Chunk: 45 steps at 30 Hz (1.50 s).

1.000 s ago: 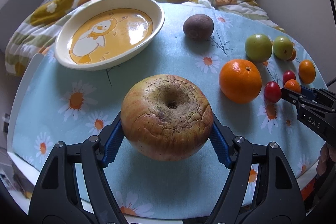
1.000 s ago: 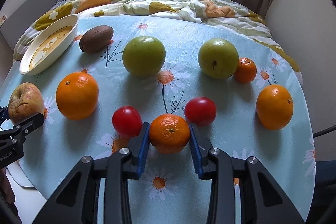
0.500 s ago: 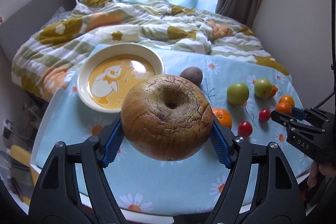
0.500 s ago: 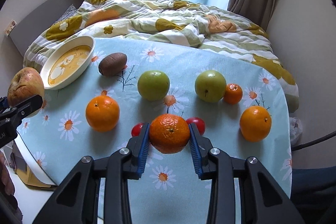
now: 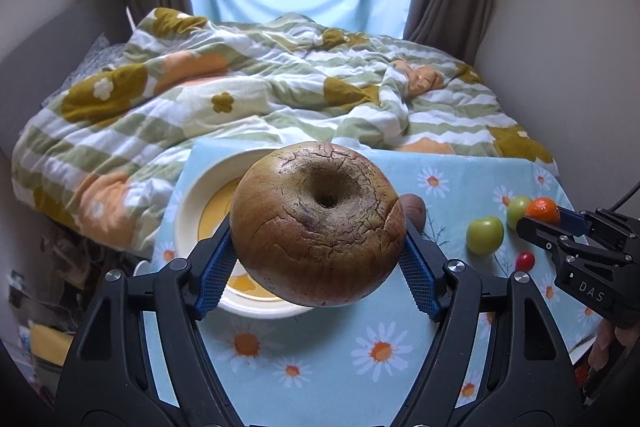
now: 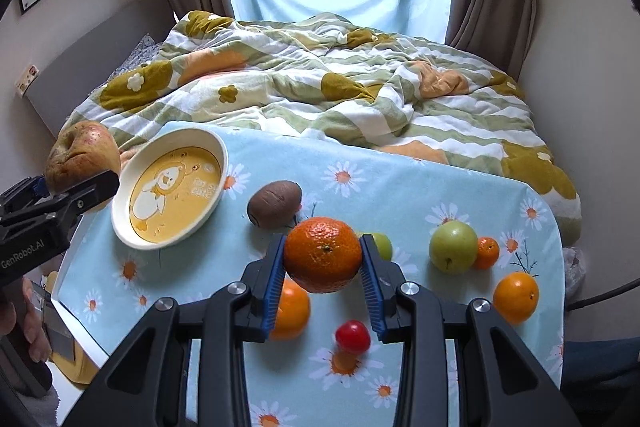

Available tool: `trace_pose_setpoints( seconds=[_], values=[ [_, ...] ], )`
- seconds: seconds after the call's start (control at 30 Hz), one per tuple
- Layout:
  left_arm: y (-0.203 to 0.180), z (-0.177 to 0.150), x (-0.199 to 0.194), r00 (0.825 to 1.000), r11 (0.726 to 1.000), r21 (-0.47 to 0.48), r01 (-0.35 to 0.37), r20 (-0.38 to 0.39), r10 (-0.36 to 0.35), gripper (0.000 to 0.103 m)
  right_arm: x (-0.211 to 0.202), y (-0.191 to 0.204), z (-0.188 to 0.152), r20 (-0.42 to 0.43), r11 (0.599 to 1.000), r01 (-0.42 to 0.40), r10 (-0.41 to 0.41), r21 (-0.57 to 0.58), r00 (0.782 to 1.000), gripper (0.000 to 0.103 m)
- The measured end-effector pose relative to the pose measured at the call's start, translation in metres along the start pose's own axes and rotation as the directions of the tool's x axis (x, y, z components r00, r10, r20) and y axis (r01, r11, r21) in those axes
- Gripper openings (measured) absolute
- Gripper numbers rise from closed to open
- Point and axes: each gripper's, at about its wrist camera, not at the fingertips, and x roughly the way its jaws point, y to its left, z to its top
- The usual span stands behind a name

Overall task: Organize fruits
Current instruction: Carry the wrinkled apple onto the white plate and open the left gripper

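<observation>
Fingers point(image 5: 218, 269) of the left gripper point(image 5: 318, 267) clench a large cracked, russet apple point(image 5: 318, 223) at the centre of the left wrist frame, lifted clear above the bench point(image 5: 320, 355) and hiding part of the white dish point(image 5: 188, 211) with a yellow duck print. At lower centre of the right wrist frame, the right gripper point(image 6: 323, 277) grasps a mandarin point(image 6: 323, 253) between its blue pads, also raised off the daisy-print cloth. Below on the bench lie a kiwi point(image 6: 274, 203), two green apples point(image 6: 453, 247), oranges point(image 6: 515, 298), a smaller mandarin point(image 6: 487, 253) and a cherry tomato point(image 6: 352, 336). A striped duvet point(image 6: 320, 99) fills the upper half.
</observation>
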Motion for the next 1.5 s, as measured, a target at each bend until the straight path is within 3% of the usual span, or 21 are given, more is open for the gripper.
trace_pose_setpoints(
  seconds=[0.4, 0.77, 1.07, 1.17, 1.3, 1.5],
  values=[
    [0.055, 0.028, 0.081, 0.994, 0.995, 0.075, 0.061, -0.093, -0.054, 0.081, 0.051, 0.049, 0.032, -0.035, 0.997, 0.033, -0.03, 0.075, 0.999, 0.033],
    [0.072, 0.028, 0.155, 0.98, 0.986, 0.139, 0.096, -0.186, -0.069, 0.081, 0.079, 0.054, 0.04, -0.089, 0.985, 0.099, -0.087, 0.139, 0.992, 0.033],
    [0.065, 0.023, 0.168, 0.979, 0.975, 0.215, 0.062, -0.203, -0.018, 0.083, 0.084, 0.055, 0.042, -0.104, 0.981, 0.122, -0.107, 0.152, 0.989, 0.033],
    [0.063, 0.028, 0.154, 0.99, 0.972, 0.23, 0.049, -0.136, -0.017, 0.103, 0.083, 0.055, 0.042, -0.103, 0.982, 0.116, -0.101, 0.151, 0.99, 0.033],
    [0.06, 0.031, 0.145, 0.992, 0.967, 0.254, 0.018, -0.122, 0.014, 0.103, 0.084, 0.054, 0.044, -0.1, 0.985, 0.096, -0.082, 0.142, 0.992, 0.033],
    [0.071, 0.029, 0.128, 0.988, 0.98, 0.2, -0.009, -0.148, 0.039, 0.103, 0.084, 0.056, 0.051, -0.088, 0.993, 0.04, -0.03, 0.114, 0.996, 0.033]
  ],
)
